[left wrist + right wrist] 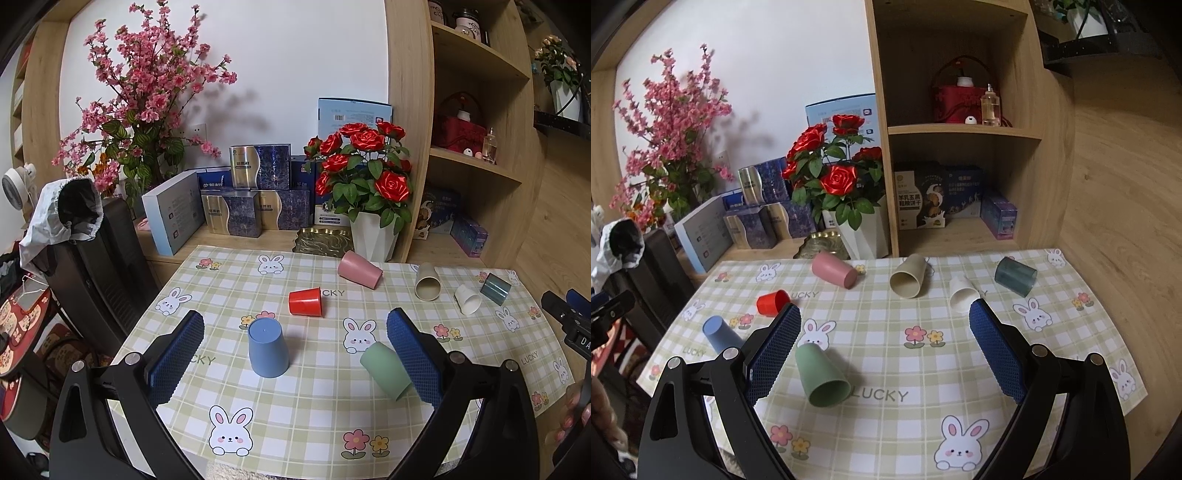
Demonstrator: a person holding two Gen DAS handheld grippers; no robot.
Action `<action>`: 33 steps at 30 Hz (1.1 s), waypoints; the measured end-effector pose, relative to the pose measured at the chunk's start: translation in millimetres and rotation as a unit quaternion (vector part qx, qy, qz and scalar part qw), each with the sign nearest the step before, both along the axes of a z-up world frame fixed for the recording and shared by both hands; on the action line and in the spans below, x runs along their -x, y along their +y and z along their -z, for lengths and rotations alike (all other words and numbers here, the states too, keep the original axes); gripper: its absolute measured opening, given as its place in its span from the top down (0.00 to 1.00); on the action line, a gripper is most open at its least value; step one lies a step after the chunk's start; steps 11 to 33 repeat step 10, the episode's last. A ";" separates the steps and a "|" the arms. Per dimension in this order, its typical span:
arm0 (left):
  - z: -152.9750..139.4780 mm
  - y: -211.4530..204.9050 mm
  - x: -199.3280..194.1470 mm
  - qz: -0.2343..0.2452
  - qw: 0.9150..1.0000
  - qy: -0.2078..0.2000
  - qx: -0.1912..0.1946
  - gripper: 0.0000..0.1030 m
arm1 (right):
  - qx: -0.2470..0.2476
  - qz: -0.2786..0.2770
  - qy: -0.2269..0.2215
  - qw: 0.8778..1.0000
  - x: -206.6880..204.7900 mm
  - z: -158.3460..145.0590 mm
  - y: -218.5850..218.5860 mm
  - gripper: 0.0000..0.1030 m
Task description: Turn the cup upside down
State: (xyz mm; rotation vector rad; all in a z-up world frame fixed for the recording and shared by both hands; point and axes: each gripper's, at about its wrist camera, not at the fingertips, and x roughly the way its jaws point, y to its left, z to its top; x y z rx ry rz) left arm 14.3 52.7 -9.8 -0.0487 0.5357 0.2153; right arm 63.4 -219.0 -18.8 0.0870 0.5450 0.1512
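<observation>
— So, where is the cup you take next?

— I think the green cup [822, 376]. It lies on its side on the desk [886, 435], near the front, its mouth turned toward me and to the right. It is just beside the left pad of my right gripper [884, 350]. My left gripper [295, 354] hangs over the blue cup [267, 347], which already stands upside down. Both my jaws are wide and hold nothing.

— How will it handle?

— It looks like light, stiff plastic with a smooth matte wall, so I judge it can roll or slide away when touched. I would close across the middle of the body, not on the rim, and not press hard.

— How many cups are there?

— I count seven: one blue, one green, one red cup [306, 301], one pink cup [834, 269], one beige cup [908, 275], one white cup [962, 293] and one dark teal cup [1015, 276]. Only the blue one is turned over; six lie on their sides.
</observation>
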 end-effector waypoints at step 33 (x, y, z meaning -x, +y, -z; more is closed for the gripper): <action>-0.3 0.3 -0.5 -0.001 1.000 0.001 -0.001 0.06 | 0.008 0.002 -0.005 1.000 0.3 -2.7 1.0 0.13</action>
